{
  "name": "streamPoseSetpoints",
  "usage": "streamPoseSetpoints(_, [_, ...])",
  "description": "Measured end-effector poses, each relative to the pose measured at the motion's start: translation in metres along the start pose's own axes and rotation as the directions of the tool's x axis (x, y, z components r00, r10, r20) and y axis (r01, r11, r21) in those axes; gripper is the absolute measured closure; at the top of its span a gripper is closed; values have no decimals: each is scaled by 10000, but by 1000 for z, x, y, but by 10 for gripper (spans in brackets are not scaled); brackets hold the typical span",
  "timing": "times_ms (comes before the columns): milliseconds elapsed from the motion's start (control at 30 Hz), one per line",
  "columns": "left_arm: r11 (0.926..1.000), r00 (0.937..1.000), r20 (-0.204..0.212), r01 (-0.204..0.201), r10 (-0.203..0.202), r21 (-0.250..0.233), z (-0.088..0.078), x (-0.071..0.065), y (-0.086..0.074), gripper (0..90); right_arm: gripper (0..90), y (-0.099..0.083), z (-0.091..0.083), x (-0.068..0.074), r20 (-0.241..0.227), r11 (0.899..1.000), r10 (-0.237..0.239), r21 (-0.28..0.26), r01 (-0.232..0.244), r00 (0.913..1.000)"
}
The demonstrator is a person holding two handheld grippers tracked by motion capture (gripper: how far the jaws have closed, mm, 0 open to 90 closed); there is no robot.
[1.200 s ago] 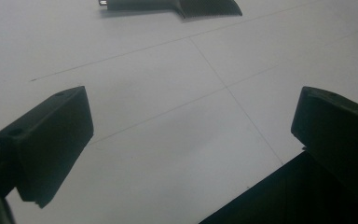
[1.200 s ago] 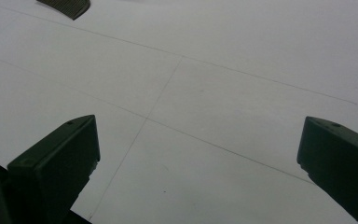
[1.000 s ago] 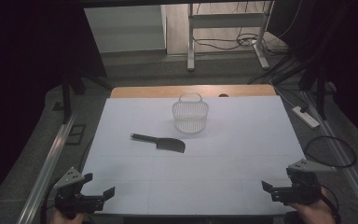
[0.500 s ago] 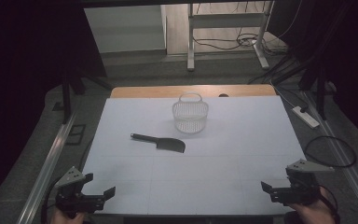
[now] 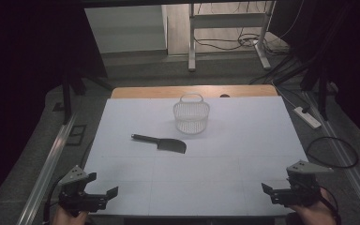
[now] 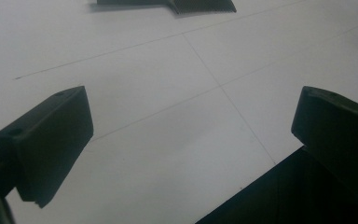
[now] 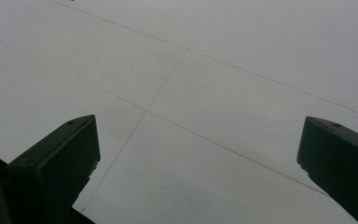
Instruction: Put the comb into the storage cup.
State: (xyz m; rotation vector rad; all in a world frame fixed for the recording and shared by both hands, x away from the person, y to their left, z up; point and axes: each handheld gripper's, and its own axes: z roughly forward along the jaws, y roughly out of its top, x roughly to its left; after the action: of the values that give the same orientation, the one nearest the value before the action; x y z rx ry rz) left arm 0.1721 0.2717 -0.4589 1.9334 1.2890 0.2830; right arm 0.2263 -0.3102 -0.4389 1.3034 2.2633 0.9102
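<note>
Grippers parked at the worktop's [image 5: 136, 122] near corners — left [image 5: 104, 195] and right [image 5: 271, 191], fingers spread, grasping nothing. Knife [image 5: 161, 143] lies mid-worktop, just before the basket [image 5: 191, 115]. We'd guess nothing's started — next comes reaching for the knife.

Looks down and forward over the whole table [image 5: 243, 168] from above; gripper views skim close over its near edge.

Lab test bay: white-covered wooden table [image 5: 262, 140], grey metal floor rails [image 5: 47, 159], black curtains [image 5: 28, 42], white power strip [image 5: 308, 117] frame right.
</note>
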Motion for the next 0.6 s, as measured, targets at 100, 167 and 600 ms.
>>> streamPoseSetpoints(100, [10000,10000,31,-14,14,20,1,0,1,0,0,0,0,0,13,10000,-45,2,45,10000])
streamPoseSetpoints(167, [9999,10000,34,-74,74,73,3,-1,3,0,0,0,0,1,5,10000,-94,23,94,10000])
streamPoseSetpoints(600, [9998,9998,175,-72,69,182,11,4,10,0,0,0,0,1,-80,9999,-157,-12,157,9998])
